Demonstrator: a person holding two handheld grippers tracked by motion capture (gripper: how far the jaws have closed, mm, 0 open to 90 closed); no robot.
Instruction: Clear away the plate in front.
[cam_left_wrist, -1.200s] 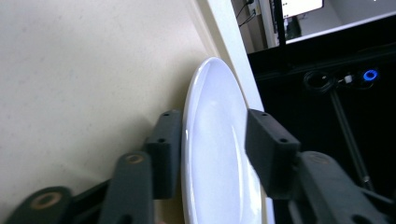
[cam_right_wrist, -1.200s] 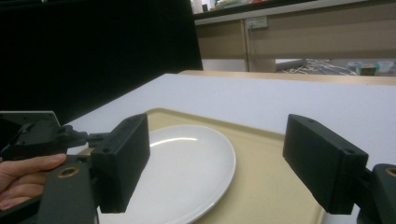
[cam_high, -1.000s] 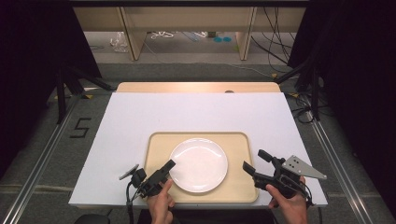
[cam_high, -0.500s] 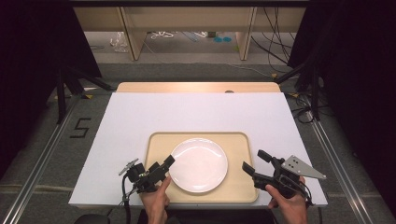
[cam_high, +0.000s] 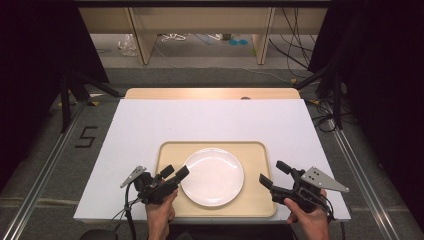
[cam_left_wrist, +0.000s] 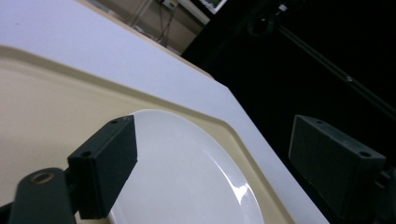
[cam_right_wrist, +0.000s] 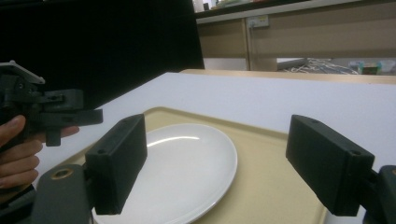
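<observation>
The jaws of the left gripper (cam_high: 174, 174) have just been opening and are now spread wide, with nothing between them; compared with a second ago, the gripper has been lifted slightly off the tray's (cam_high: 257, 150) near left edge, beside the plate (cam_high: 212, 176). From this it may be judged that the plate has been released and set down, so the placing step looks finished.

The plate is seen lying flat in the middle of the tray, slightly toward its left side, face up. Being round, it has no long axis and no pointing direction; its open side is turned upward. The tray's long axis runs left to right across the white table (cam_high: 210, 120).

The right gripper (cam_high: 272, 174) is held at the tray's near right corner, unmoved, jaws wide apart and empty, aimed across the tray toward the plate. In the right gripper view the plate (cam_right_wrist: 187, 163) is framed between its jaws but is not touched.
</observation>
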